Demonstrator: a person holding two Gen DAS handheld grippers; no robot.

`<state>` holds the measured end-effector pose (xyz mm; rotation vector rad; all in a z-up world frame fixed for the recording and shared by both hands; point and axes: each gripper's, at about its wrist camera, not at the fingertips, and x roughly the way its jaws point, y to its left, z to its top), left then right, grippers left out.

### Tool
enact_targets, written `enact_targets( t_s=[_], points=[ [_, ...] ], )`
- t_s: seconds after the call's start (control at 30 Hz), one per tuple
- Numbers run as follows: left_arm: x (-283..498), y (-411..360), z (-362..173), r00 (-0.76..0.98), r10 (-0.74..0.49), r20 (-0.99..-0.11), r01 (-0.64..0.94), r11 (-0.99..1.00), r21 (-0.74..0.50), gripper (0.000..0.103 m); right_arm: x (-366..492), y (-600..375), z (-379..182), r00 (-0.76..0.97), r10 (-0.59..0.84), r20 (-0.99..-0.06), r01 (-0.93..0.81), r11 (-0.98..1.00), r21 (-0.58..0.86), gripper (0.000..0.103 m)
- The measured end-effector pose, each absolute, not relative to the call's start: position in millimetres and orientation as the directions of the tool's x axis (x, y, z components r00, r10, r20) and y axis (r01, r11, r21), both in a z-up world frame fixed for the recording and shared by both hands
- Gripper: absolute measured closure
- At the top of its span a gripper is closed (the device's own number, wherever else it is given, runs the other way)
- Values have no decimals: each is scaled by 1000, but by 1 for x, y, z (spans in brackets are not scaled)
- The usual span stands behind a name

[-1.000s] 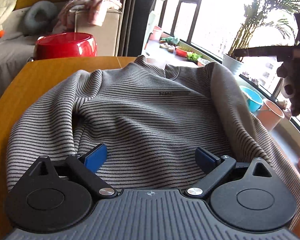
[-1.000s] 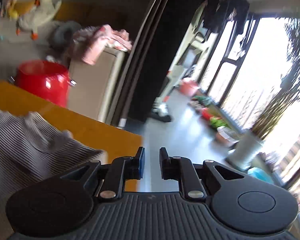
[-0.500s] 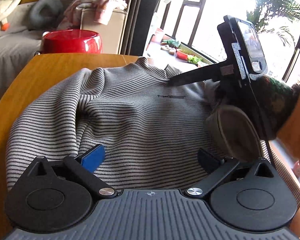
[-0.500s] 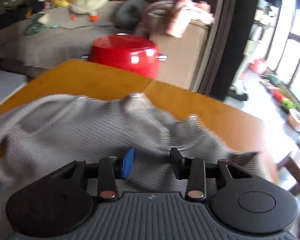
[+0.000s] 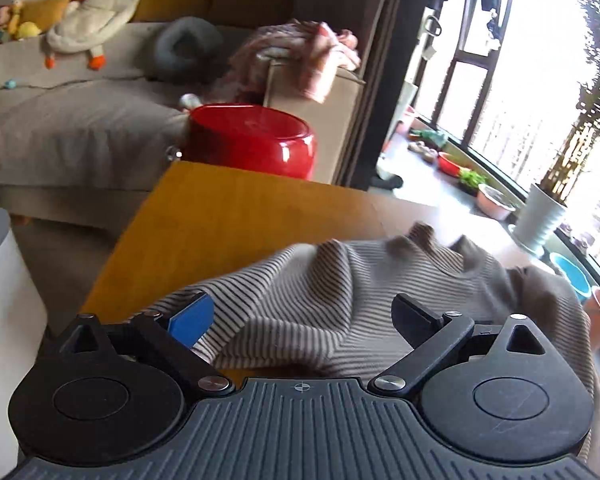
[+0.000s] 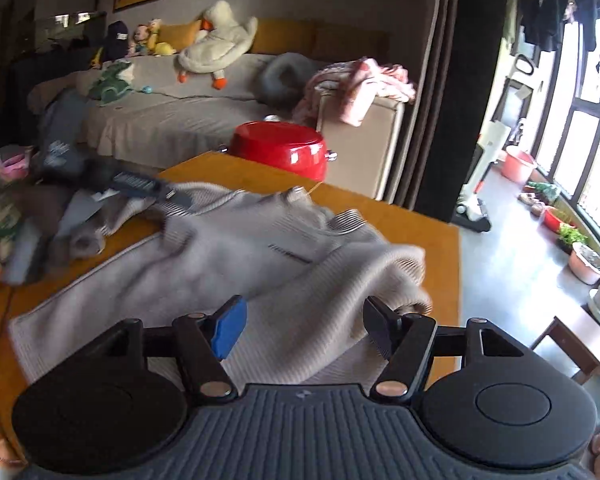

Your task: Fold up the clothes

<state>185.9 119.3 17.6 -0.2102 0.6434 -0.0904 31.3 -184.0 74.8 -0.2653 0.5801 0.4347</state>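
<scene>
A grey striped sweater (image 5: 340, 292) lies rumpled on the wooden table (image 5: 220, 216). My left gripper (image 5: 302, 318) is open just above the sweater's near edge, and a fold of cloth rises between its wide-apart fingers without being pinched. In the right wrist view the sweater (image 6: 240, 256) spreads across the table (image 6: 420, 216) with a bunched fold at its right side. My right gripper (image 6: 304, 330) is open over the near part of the cloth. The left gripper (image 6: 140, 186) shows there at the sweater's far left edge, held by a gloved hand (image 6: 4, 220).
A red pot (image 5: 252, 140) stands past the table's far edge, beside a beige box (image 5: 312, 92) draped with pink cloth. A sofa (image 6: 172, 116) with plush toys runs behind. A white unit (image 5: 0, 300) is left of the table. Basins and plants line the window.
My left gripper has swung left and now looks across the sweater's left part. My right gripper has opened wider and moved back over the sweater. The cloth is more bunched.
</scene>
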Motion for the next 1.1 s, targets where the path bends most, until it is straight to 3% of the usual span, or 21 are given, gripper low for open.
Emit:
enact_targets(
  t_s=[0.23, 0.27, 0.3, 0.53, 0.63, 0.73, 0.83, 0.97, 1.1],
  points=[
    [157, 99, 33, 768, -285, -573, 136, 947, -290, 7, 31, -137, 19, 689, 257, -678, -502, 844, -190, 37],
    [151, 94, 34, 763, -309, -567, 161, 941, -297, 6, 34, -138, 20, 683, 264, -681, -500, 849, -173, 44],
    [147, 89, 33, 757, -331, -563, 183, 935, -305, 6, 37, -138, 21, 675, 266, -688, -499, 852, -160, 63],
    [143, 64, 8, 699, -388, -601, 230, 917, -326, 5, 46, -149, 29, 669, 282, -688, -474, 874, -103, 91],
    [144, 61, 0, 682, -389, -619, 226, 917, -327, 5, 53, -181, 56, 716, 290, -635, -401, 916, -33, 93],
    [144, 62, -3, 676, -392, -623, 227, 916, -331, 4, 62, -243, 106, 826, 225, -518, -239, 970, 40, 93],
    [144, 62, -5, 671, -396, -628, 227, 915, -334, 3, 69, -301, 157, 900, 162, -406, -101, 981, 169, 100],
    [144, 63, -9, 664, -400, -632, 228, 913, -337, 2, 72, -327, 202, 940, 173, -296, -94, 960, 262, 100],
    [143, 65, -9, 665, -408, -625, 238, 910, -340, 2, 88, -309, 224, 939, 227, -259, -154, 949, 275, 100]
  ],
)
